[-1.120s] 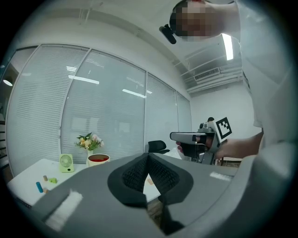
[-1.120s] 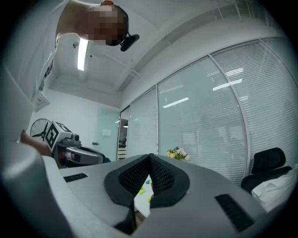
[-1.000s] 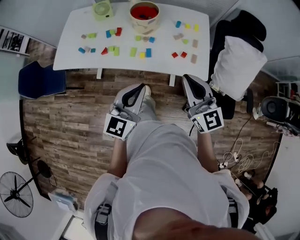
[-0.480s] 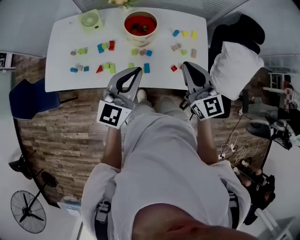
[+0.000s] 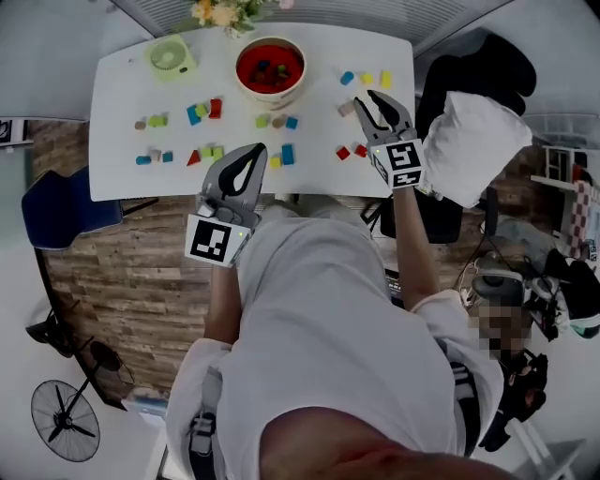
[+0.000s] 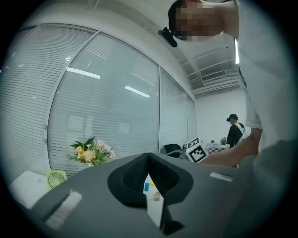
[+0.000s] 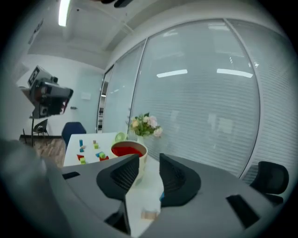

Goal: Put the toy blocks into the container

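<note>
A red-lined bowl (image 5: 271,67) stands at the back middle of the white table (image 5: 122,112), and shows in the right gripper view (image 7: 128,151) too. Coloured toy blocks lie on both sides of it, among them a blue one (image 5: 288,154) and a red one (image 5: 343,152). My right gripper (image 5: 367,98) hovers over the table's right part, beside a beige block (image 5: 347,109). Its jaws are opening with nothing between them (image 7: 150,160). My left gripper (image 5: 255,148) is shut and empty at the table's front edge (image 6: 148,158).
A green mini fan (image 5: 171,56) and a bunch of flowers (image 5: 217,11) sit at the table's back left. A blue chair (image 5: 56,211) stands left, a black chair with white cloth (image 5: 473,131) right. A floor fan (image 5: 61,422) stands behind me.
Both grippers have moved forward from over the floor to the table. The right one now reaches over the table's right side with its jaws parted; the left one stays shut.
</note>
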A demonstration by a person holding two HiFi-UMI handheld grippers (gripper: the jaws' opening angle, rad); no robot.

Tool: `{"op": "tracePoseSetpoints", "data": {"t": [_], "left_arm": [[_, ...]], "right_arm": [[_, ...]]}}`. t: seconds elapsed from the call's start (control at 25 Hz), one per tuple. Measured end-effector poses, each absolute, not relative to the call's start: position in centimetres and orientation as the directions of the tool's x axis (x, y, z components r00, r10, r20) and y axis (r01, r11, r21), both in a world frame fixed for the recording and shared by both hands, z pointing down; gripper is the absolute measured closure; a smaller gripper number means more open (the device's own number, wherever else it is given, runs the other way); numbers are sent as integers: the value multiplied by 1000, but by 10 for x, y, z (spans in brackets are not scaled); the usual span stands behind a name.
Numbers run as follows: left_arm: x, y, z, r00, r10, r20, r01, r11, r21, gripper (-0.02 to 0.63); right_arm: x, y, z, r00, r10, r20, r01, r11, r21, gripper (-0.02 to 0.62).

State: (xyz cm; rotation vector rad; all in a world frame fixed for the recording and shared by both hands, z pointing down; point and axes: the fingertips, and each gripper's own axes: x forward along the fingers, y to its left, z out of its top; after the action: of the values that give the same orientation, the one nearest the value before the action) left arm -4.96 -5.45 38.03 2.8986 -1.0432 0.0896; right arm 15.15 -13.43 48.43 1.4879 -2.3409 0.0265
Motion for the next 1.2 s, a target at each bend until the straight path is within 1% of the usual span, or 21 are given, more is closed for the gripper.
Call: {"op": "tracePoseSetpoints", "data": {"t": [0.04, 0.16, 0.24, 0.36, 0.52, 0.6, 0.72, 0.8, 0.84, 0.96, 1.08, 1.2], "left_arm": [[-50, -58, 382, 763, -640, 86, -645, -763, 40, 607], [-54, -68, 391, 739, -662, 128, -670, -741, 38, 607], [-58, -74, 394, 715, -684, 144, -695, -717, 43, 607], [-69, -74, 396, 670, -723, 166, -738, -674, 43, 607], [-89, -70, 400, 592, -782, 195, -802, -596, 42, 607], [-99, -65, 402, 550, -809, 208, -831, -555, 40, 607], [-113, -59, 404, 498, -838, 224, -863, -503, 38, 607], [-121, -57, 404, 470, -852, 228, -879, -476, 36, 607], [-124, -56, 404, 460, -858, 228, -885, -464, 35, 607], [-128, -55, 402, 444, -868, 222, -893, -448, 32, 607], [-126, -55, 399, 447, -868, 215, -891, -452, 27, 607], [-122, -55, 399, 459, -863, 212, -885, -465, 24, 607]], "right_arm": [[158, -148, 502, -376, -851, 367, -867, 463, 185, 434], [172, -188, 558, -364, -760, 538, -813, 542, 214, 357], [179, -211, 595, -344, -680, 648, -765, 603, 226, 337], [183, -235, 646, -302, -537, 788, -673, 705, 222, 327], [183, -258, 710, -220, -354, 909, -526, 828, 195, 325], [186, -264, 736, -166, -274, 947, -469, 867, 169, 325], [197, -265, 764, -89, -178, 980, -430, 894, 124, 334], [195, -267, 773, -88, -147, 985, -405, 909, 99, 356], [194, -267, 776, -85, -139, 987, -391, 916, 95, 370], [196, -266, 778, -67, -131, 989, -362, 927, 99, 446], [194, -264, 774, -107, -145, 984, -379, 921, 94, 448], [192, -263, 762, -187, -191, 964, -453, 887, 88, 448]]}}
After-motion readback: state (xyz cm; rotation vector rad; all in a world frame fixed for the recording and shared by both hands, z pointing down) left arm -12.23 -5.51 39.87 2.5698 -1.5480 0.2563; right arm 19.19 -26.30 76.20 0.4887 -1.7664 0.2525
